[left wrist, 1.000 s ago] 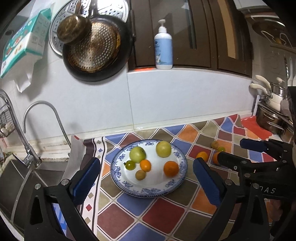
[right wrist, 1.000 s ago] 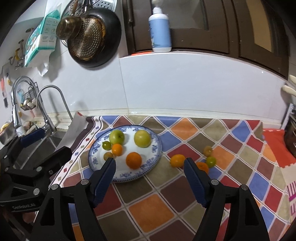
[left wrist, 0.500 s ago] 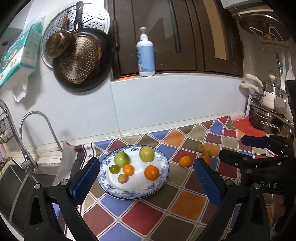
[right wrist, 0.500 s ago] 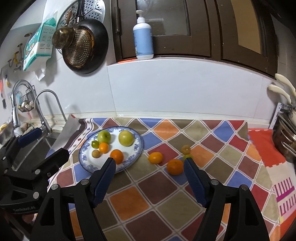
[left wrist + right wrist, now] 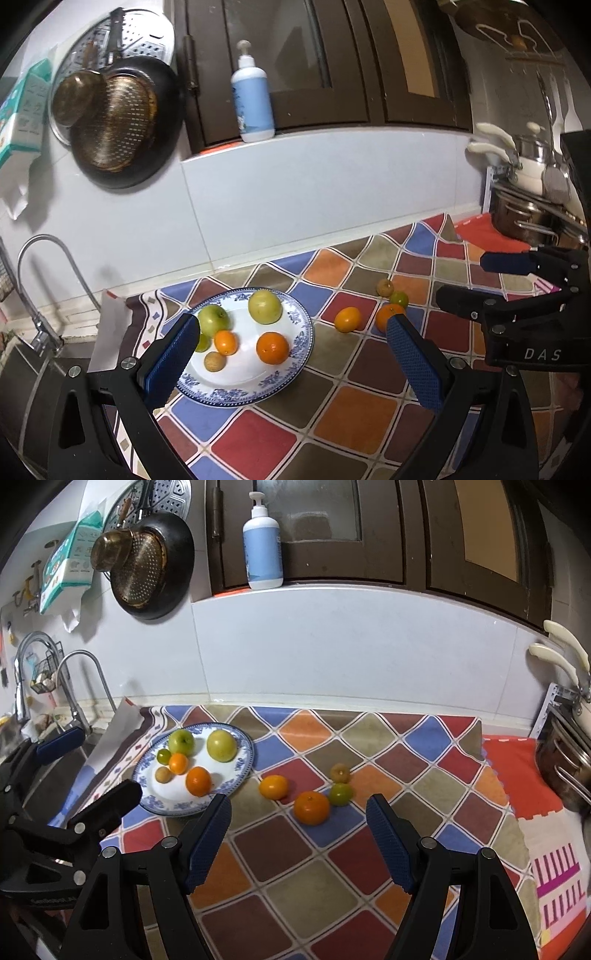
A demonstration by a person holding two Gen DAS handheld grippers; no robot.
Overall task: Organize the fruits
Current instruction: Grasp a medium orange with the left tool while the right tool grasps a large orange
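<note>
A blue-patterned plate (image 5: pixel 295 354) (image 5: pixel 243 768) holds two green apples, oranges and small fruits. Loose on the checked cloth to its right lie a small orange (image 5: pixel 273 786) (image 5: pixel 347 319), a bigger orange (image 5: pixel 312 806) (image 5: pixel 388 314), a green fruit (image 5: pixel 340 794) and a brownish fruit (image 5: pixel 340 772). My left gripper (image 5: pixel 291 358) is open and empty, raised in front of the plate. My right gripper (image 5: pixel 299 834) is open and empty, raised in front of the loose fruits.
A sink with a faucet (image 5: pixel 44 291) lies to the left. Pots (image 5: pixel 524 218) stand on a red mat (image 5: pixel 517 775) at the right. A tiled wall with a pan (image 5: pixel 155 572) and a soap bottle (image 5: pixel 262 542) is behind.
Both grippers have drawn back and risen, so the plate and the loose fruits look smaller and farther. The fruits have not moved.
</note>
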